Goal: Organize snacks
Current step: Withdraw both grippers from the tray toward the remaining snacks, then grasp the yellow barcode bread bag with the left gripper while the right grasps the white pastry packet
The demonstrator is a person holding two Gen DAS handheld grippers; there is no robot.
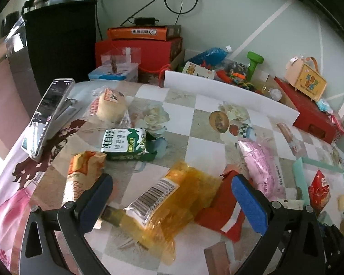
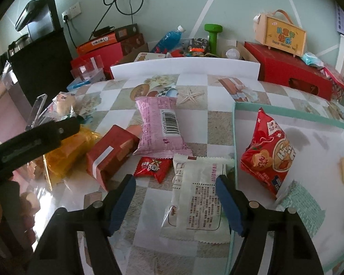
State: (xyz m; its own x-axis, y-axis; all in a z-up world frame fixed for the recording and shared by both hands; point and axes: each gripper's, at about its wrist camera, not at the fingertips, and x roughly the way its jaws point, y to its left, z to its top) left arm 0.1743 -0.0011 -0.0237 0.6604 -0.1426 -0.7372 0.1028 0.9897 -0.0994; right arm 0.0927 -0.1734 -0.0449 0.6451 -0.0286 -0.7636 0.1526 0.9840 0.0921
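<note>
- The left gripper (image 1: 172, 197) stands wide open over the yellow snack pack (image 1: 165, 208), a blue pad on each side of it and neither pressing it; it holds nothing
- Just left of that pack lies an orange-and-cream packet (image 1: 82, 174), close against the left finger; a red box (image 1: 220, 213) lies under the pack's right end, beside the right finger
- Beyond them sit a green biscuit pack (image 1: 128, 144) and a bagged bun (image 1: 107, 107); a phone (image 1: 45, 116) leans propped at the table's left edge
- The right gripper (image 2: 175, 202) is partly open, astride a white sachet (image 2: 197, 204); its right pad looks to be at the sachet's edge, the left pad stands clear, nothing gripped
- A small red candy pack (image 2: 152, 167) lies just above the sachet's left corner, and a pink pack (image 2: 160, 126) behind it
- The sachet lies against the wall of the green-rimmed tray (image 2: 235, 126), which holds a red snack bag (image 2: 270, 153)
- A white board (image 2: 185, 67) and a large red carton (image 2: 293, 73) close the far edge
- Open tablecloth (image 2: 217, 105) lies between the pink pack and the board
</note>
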